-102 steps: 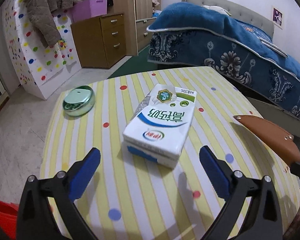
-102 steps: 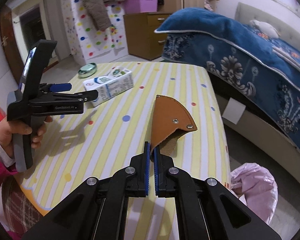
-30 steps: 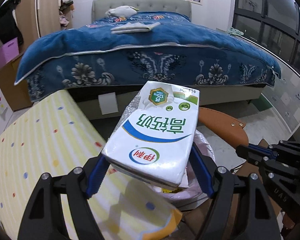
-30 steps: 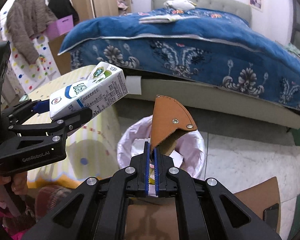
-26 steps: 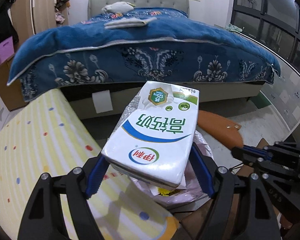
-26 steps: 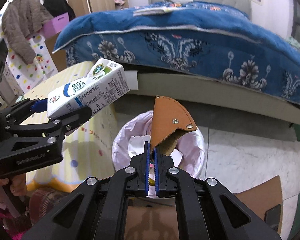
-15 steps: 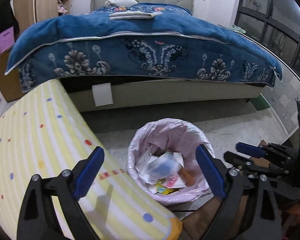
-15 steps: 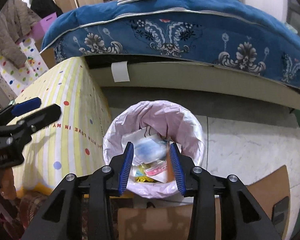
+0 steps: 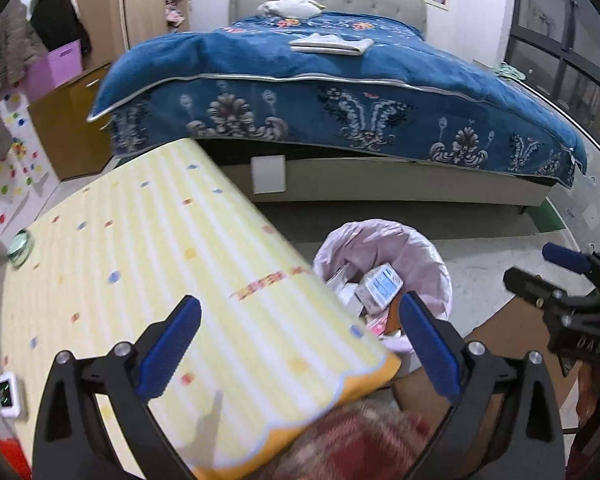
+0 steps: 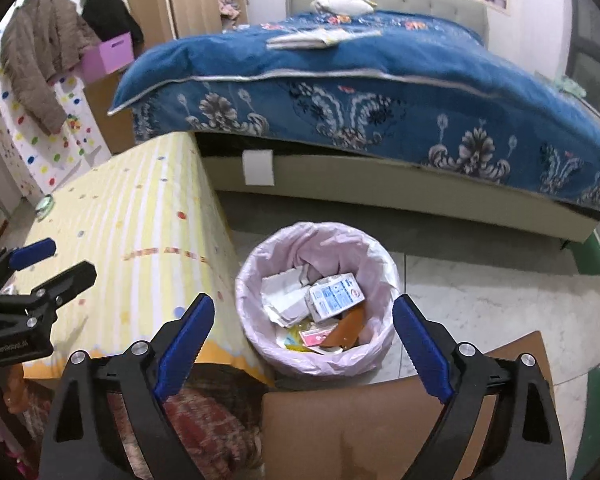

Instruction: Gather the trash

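A bin lined with a pink bag (image 10: 374, 264) stands on the floor beside the table. The milk carton (image 10: 334, 295) and the brown leather piece (image 10: 350, 326) lie inside it among papers. The bin (image 9: 428, 248) and carton (image 9: 380, 284) also show in the left wrist view. My right gripper (image 10: 300, 316) is open and empty above the near rim of the bin. My left gripper (image 9: 298, 320) is open and empty over the table's corner, left of the bin.
The table has a yellow striped dotted cloth (image 9: 140, 248). A green round tin (image 9: 20, 245) sits at its far left and a small white device (image 9: 6, 394) near its left edge. A bed with a blue cover (image 10: 380, 80) stands behind. Brown cardboard (image 10: 360, 432) lies below the bin.
Both grippers let go: the milk carton and the leather piece dropped into the bin. The right gripper has opened wider, and both have pulled back from the bin.
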Demonstrator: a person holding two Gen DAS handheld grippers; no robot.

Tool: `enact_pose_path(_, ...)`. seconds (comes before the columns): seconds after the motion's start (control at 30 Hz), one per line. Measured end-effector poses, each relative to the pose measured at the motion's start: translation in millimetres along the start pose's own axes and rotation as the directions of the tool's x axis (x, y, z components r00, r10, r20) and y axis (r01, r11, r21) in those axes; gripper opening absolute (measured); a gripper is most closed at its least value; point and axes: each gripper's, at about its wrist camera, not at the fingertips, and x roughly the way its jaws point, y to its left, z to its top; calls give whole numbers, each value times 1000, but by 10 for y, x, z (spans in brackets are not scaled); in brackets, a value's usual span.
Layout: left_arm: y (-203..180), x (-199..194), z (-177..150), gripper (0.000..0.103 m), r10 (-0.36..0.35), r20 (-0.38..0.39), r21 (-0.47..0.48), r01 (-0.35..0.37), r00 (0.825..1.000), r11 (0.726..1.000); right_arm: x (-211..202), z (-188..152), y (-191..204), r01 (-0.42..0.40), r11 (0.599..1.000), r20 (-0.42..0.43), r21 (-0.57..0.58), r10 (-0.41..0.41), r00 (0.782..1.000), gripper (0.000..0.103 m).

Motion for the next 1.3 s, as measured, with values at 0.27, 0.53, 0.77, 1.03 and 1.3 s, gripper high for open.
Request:
enact_pose_path(0.27, 422, -704, -238, 96, 138, 27, -105, -134, 990, 985, -509, 67, 532, -107, 992, 53, -63, 111, 992, 92)
enact_pose_path(0.53, 795, -1334, -539, 96, 272, 38, -197, -260, 961, 945, -925, 104, 1159, -192, 970, 98, -146, 208, 973, 96)
enact_pose_path(0.77, 1107, -1843, -851, 96, 366, 23, -283, -345, 930, 895, -1319, 56, 1613, -250, 938, 127, -241, 286, 950, 96)
enact_pose_path(1.03, 1400, -2182, -1180, 96, 437, -25, -372, -414, 899, 831, -1400, -113, 1996, -275, 893, 94, -355, 326, 941, 96)
enact_pose_path(1.3, 1489, -2244, -1244, 96, 440, -25, -398, -413, 898, 820, -1386, -126, 2081, -274, 888, 85, -369, 326, 942, 96)
